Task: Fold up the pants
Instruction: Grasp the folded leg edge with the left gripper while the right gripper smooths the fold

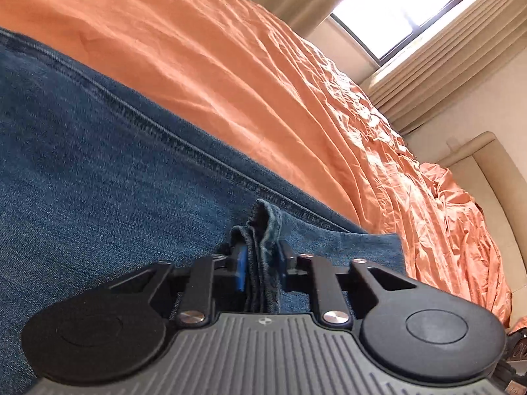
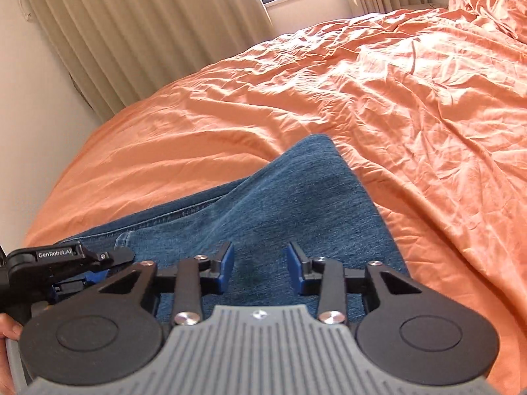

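Blue denim pants point(image 1: 98, 164) lie on an orange bed sheet point(image 1: 230, 65). My left gripper point(image 1: 260, 256) is shut on a bunched edge of the pants point(image 1: 263, 230), held between its blue pads. In the right wrist view the pants point(image 2: 296, 204) lie folded over, with one end pointing away across the sheet point(image 2: 395, 98). My right gripper point(image 2: 260, 260) is open just above the denim, with nothing between its blue pads point(image 2: 227, 263). The left gripper point(image 2: 66, 260) shows at the left edge of that view, low on the pants.
The bed sheet is wrinkled and bunched at the far end point(image 1: 461, 204). Beige curtains point(image 2: 131, 33) and a bright window point(image 1: 411, 6) stand behind the bed. A padded headboard point(image 1: 487, 171) is at the right. A hand point(image 2: 8, 329) holds the left gripper.
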